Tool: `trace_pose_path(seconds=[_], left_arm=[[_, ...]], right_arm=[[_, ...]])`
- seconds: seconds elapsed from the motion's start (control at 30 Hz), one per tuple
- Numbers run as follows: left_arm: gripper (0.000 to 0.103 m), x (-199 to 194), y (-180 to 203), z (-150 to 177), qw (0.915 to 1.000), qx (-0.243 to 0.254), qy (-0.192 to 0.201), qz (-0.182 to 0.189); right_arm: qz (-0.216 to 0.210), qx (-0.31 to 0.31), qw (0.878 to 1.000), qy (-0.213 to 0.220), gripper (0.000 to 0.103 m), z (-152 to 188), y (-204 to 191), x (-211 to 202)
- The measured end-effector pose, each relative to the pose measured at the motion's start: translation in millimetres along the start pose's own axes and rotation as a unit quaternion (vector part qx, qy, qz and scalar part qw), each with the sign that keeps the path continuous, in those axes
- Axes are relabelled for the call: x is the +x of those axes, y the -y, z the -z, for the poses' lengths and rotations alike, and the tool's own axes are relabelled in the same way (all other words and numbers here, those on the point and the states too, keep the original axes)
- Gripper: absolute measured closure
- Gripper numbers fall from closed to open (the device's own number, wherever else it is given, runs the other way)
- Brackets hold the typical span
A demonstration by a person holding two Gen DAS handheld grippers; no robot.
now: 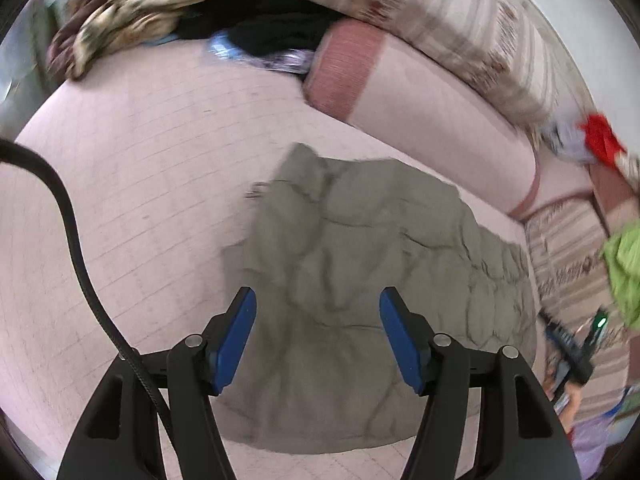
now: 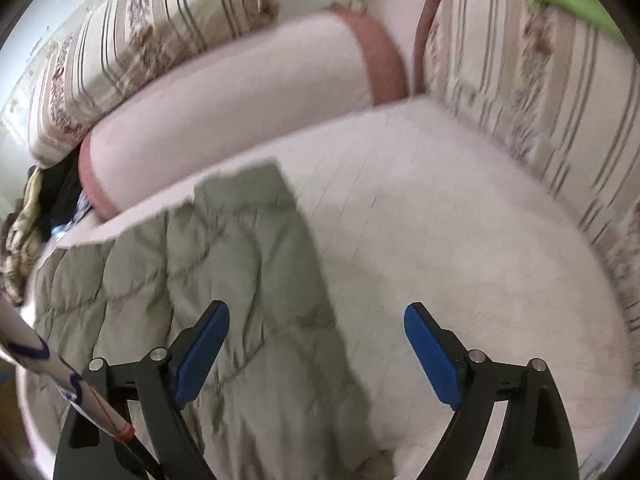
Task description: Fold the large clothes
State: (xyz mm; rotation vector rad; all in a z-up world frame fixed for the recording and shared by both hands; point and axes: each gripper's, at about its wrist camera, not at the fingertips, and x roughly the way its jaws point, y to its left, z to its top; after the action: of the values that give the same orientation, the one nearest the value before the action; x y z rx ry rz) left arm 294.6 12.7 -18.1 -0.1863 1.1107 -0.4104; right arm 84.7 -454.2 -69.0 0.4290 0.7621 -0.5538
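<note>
A grey-green quilted garment (image 1: 360,264) lies crumpled on the pale pink sofa seat (image 1: 140,184). My left gripper (image 1: 318,300) is open and empty, held above the garment's near part. In the right wrist view the same garment (image 2: 224,280) covers the left half of the seat (image 2: 460,240). My right gripper (image 2: 316,316) is open and empty, above the garment's right edge, with its left finger over the cloth and its right finger over bare seat. The right gripper also shows at the right edge of the left wrist view (image 1: 576,344).
A pink bolster (image 1: 420,116) and striped back cushions (image 1: 460,24) line the seat. A pile of patterned and black clothes (image 1: 180,12) sits at the far end. Red cloth (image 1: 600,140) and green cloth (image 1: 624,268) lie on the right. A black cable (image 1: 76,248) hangs at left.
</note>
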Motion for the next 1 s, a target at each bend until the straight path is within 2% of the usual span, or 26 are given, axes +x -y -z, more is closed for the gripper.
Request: trace_pose_path(seconds=[0.13, 0.23, 0.3, 0.37, 0.4, 0.47, 0.6, 0.67, 0.73, 0.87, 1.0], left_arm=[[0.040, 27, 60, -3, 0.9971, 0.071, -0.006, -0.028], [0.040, 53, 105, -11, 0.9922, 0.117, -0.005, -0.044], [0.040, 74, 124, -18, 0.9904, 0.129, -0.014, -0.048], [0.040, 100, 134, -24, 0.9889, 0.130, -0.022, -0.068], [0.040, 117, 135, -27, 0.9876, 0.128, -0.027, -0.086], [0.040, 139, 131, -31, 0.9871, 0.121, -0.033, -0.099], [0.032, 157, 120, -37, 0.9881, 0.116, -0.021, -0.099], [0.025, 164, 116, -41, 0.9887, 0.111, -0.018, -0.100], [0.024, 169, 109, -46, 0.9913, 0.097, -0.018, -0.086], [0.023, 168, 102, -46, 0.9948, 0.076, -0.011, -0.067], [0.023, 154, 107, -41, 0.9922, 0.088, -0.005, -0.088]], right_arm=[[0.009, -0.037, 0.999, 0.039, 0.014, -14, -30, -13], [0.002, -0.083, 0.996, 0.036, 0.014, -24, -64, -2], [-0.004, -0.106, 0.994, 0.032, 0.014, -27, -85, 11], [-0.011, -0.127, 0.992, 0.018, 0.014, -27, -107, 30], [-0.012, -0.135, 0.991, 0.009, 0.014, -27, -115, 40], [-0.010, -0.146, 0.989, -0.007, 0.014, -26, -126, 62], [-0.003, -0.159, 0.987, -0.024, 0.014, -25, -135, 98], [-0.011, -0.152, 0.988, -0.030, 0.014, -28, -134, 109], [-0.028, -0.133, 0.990, -0.041, 0.014, -33, -127, 119], [-0.051, -0.102, 0.992, -0.052, 0.014, -34, -116, 127], [-0.039, -0.105, 0.993, -0.042, 0.014, -34, -119, 109]])
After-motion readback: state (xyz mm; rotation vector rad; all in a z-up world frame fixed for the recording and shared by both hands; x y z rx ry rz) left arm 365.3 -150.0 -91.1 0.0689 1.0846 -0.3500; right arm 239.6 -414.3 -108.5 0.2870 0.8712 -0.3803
